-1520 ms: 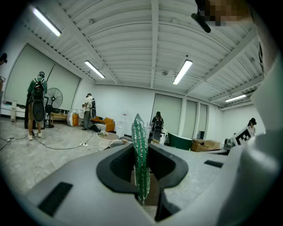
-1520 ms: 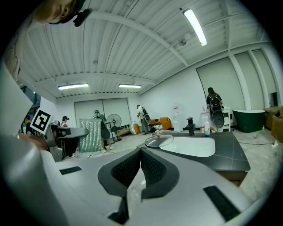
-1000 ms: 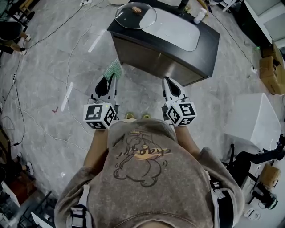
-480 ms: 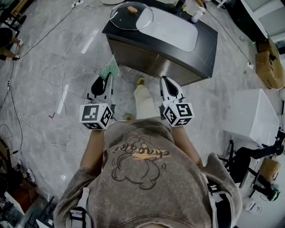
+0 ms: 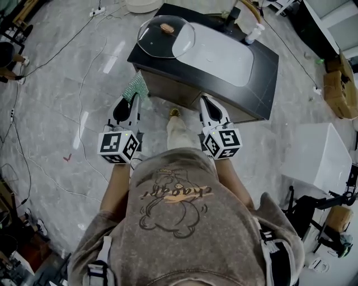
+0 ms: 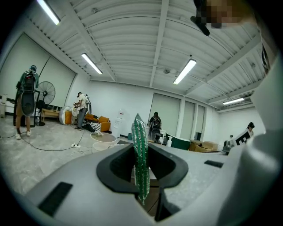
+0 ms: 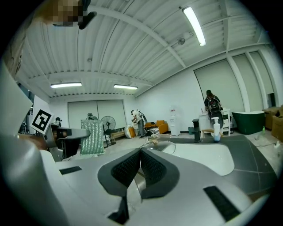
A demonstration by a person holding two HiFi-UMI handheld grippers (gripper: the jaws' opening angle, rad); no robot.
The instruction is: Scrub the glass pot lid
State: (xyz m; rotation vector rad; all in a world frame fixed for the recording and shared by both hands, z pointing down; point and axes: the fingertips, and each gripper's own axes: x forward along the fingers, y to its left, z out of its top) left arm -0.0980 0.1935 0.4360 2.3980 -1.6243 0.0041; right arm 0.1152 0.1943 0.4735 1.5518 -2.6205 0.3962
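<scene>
The glass pot lid [image 5: 166,36] with a brown knob lies on the left end of a dark sink counter [image 5: 263,78], partly over the white basin [image 5: 226,47]. In the right gripper view the lid [image 7: 160,148] shows just beyond the jaws. My left gripper [image 5: 134,96] is shut on a green glittery scrub sponge [image 5: 137,85], held edge-on between the jaws [image 6: 140,161]. It hangs short of the counter's front left corner. My right gripper [image 5: 203,100] is shut with nothing in it, level with the counter's front face.
A faucet [image 5: 231,17] and a soap bottle [image 5: 253,32] stand at the counter's far side. White boxes [image 5: 316,153] stand at right. Cables [image 5: 84,84] trail across the marble floor at left. The person's leg and shoe [image 5: 176,125] step between the grippers. Other people stand in the far room [image 6: 81,110].
The counter and lid have come nearer as the person steps forward; a leg now shows between the grippers. Both grippers advanced together, jaws unchanged.
</scene>
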